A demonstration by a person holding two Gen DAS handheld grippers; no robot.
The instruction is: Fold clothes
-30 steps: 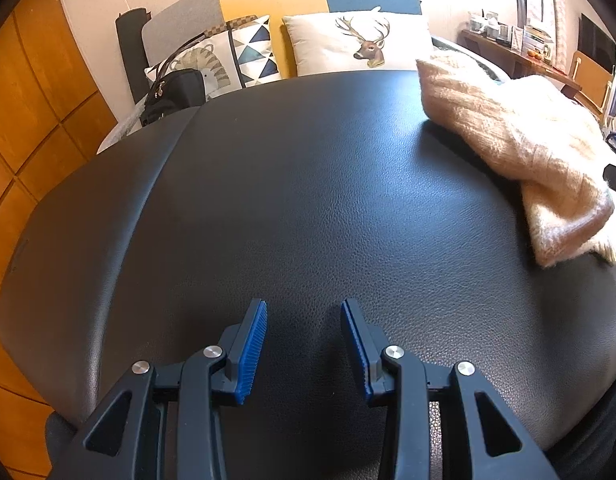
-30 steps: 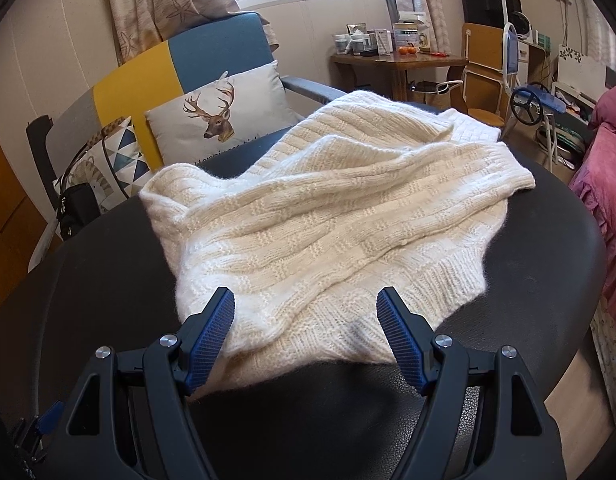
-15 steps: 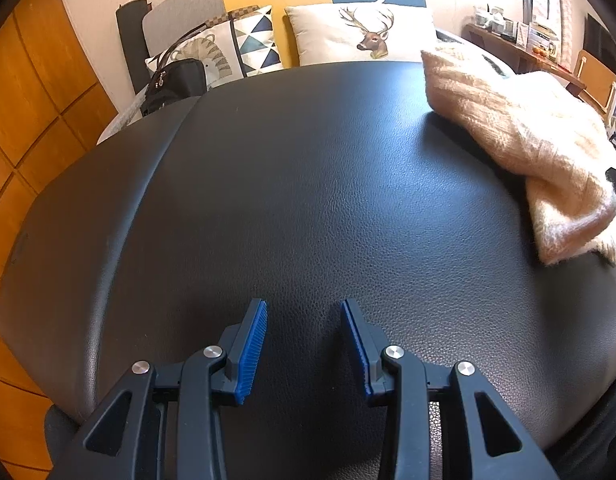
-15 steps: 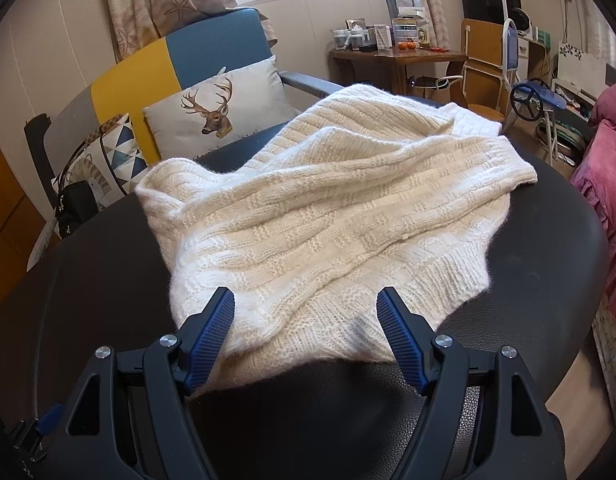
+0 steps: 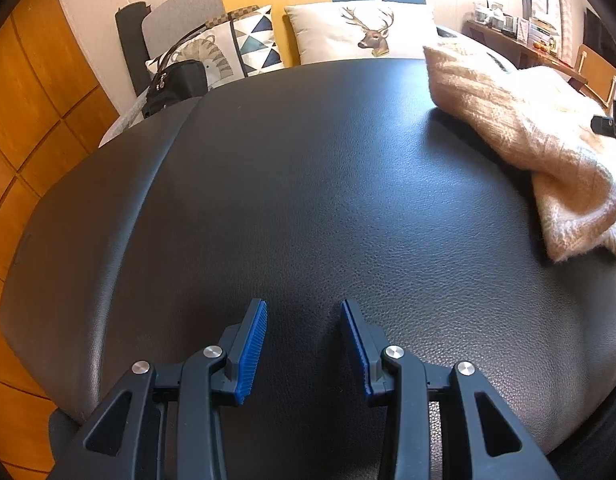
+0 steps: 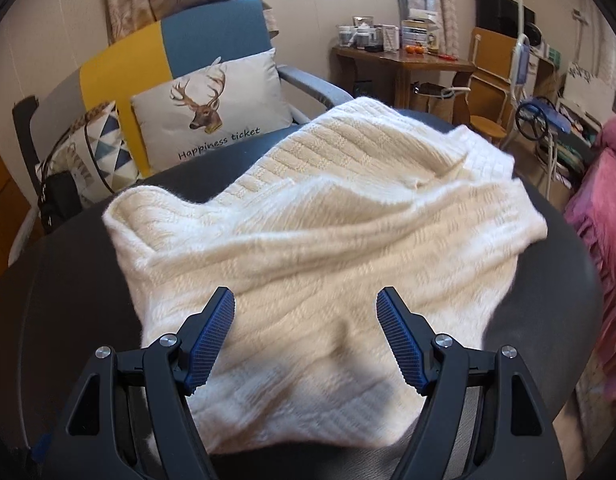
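A cream knitted sweater (image 6: 328,240) lies crumpled on a black leather surface (image 6: 60,280). My right gripper (image 6: 306,300) is open, its blue-padded jaws spread wide just above the sweater's near hem, holding nothing. In the left wrist view the same sweater (image 5: 528,140) lies at the far right of the black surface (image 5: 288,180). My left gripper (image 5: 304,308) is open and empty over bare leather near the front edge, well left of the sweater.
A sofa with a deer cushion (image 6: 212,116) and a patterned cushion (image 5: 236,48) stands behind the surface, with a black bag (image 5: 176,84) at its left. A wooden desk (image 6: 404,64) and chairs stand back right. A pink bedspread (image 6: 604,220) is at the right. Wooden panels (image 5: 28,100) line the left.
My right gripper has moved forward over the sweater's near hem, staying open. My left gripper has risen slightly, staying open over bare leather.
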